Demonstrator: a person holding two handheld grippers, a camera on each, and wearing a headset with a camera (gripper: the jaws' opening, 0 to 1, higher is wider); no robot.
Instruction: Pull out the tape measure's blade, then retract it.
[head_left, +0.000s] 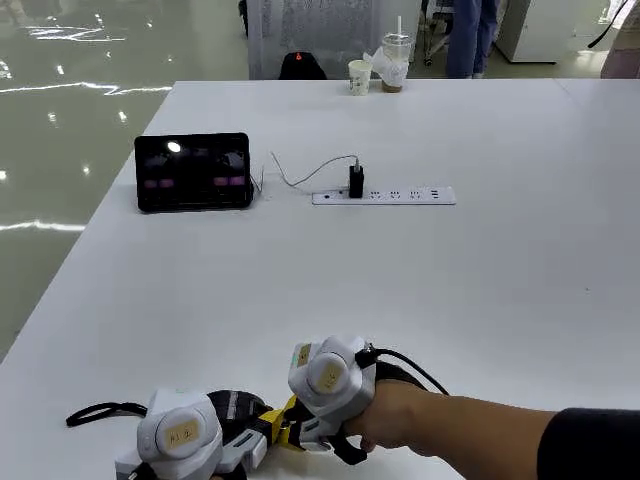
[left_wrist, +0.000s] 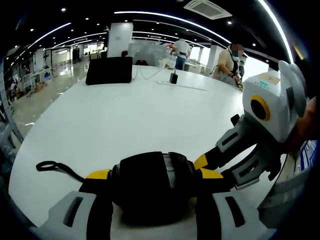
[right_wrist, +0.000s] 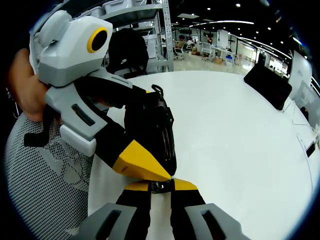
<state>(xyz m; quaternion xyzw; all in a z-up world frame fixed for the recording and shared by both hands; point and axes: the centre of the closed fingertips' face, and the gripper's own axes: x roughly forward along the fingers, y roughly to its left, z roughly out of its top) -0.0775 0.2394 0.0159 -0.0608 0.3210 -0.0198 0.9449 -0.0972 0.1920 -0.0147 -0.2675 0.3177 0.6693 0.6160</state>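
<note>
clamped in our left gripper (left_wrist: 152, 173), the tape measure (left_wrist: 152, 192) looks hard and compact; our right gripper (right_wrist: 161, 185) pinches its blade tab (right_wrist: 162, 188), likely thin, springy, slippery.

Left gripper (head_left: 248, 434), right gripper (head_left: 284, 424) on tape measure (head_left: 236, 407)

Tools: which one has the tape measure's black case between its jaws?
The left tool: its jaws straddle the tape measure case, while the right tool pinches only a small metal tab at its edge.
</note>
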